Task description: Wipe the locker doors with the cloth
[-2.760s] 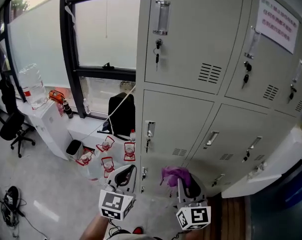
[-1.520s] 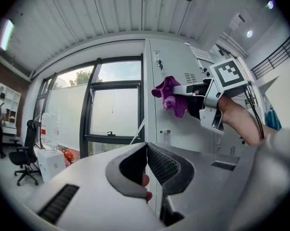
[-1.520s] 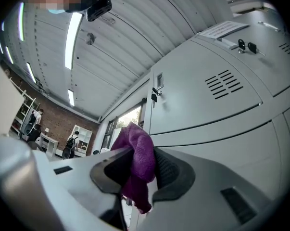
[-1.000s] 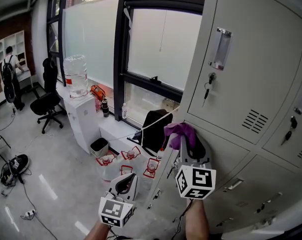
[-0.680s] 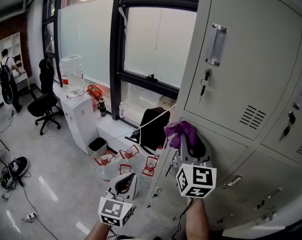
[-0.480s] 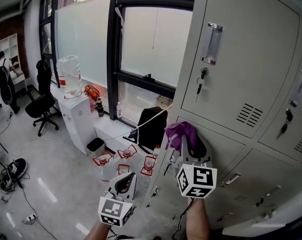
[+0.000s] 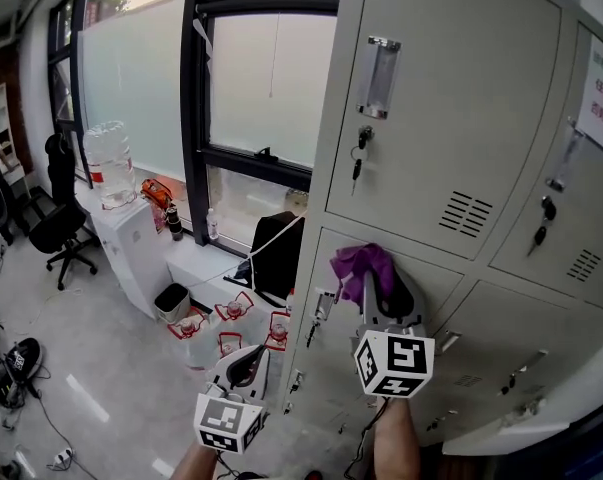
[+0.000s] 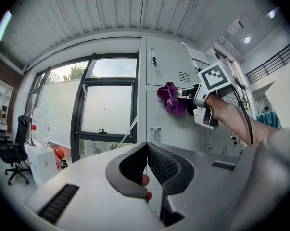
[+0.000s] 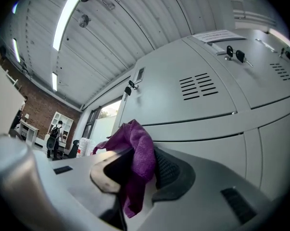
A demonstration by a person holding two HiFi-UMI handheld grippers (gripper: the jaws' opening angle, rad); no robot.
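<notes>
Since the earliest frame, my right tongs point(image 7: 369, 280) have risen from the bottom row of lockers to the middle row, and the locker bank now fills more of the head view.

Right tongs: pinching the purple cloth point(image 7: 359, 264). In the right gripper view the cloth point(image 9: 135, 153) sits bunched between the two pads, spilling over the top and hanging below them. The tongs point at the grey locker bank, with the cloth in front of the seam between the upper locker door point(image 7: 451, 118) and the middle locker door point(image 7: 336, 298) beneath it. In the left gripper view the cloth point(image 8: 170, 96) appears against the locker face; actual contact cannot be confirmed.

Left tongs point(image 7: 245, 356): pads pressed together, as the left gripper view point(image 8: 146, 147) shows. They hang low, left of the right tongs and clear of the lockers.

Reference features: a key point(image 7: 357, 163) hangs in the lock of the upper locker door. A window point(image 7: 261, 78) stands left of the locker bank, and a water bottle point(image 7: 105, 163) stands on a white dispenser farther left.
</notes>
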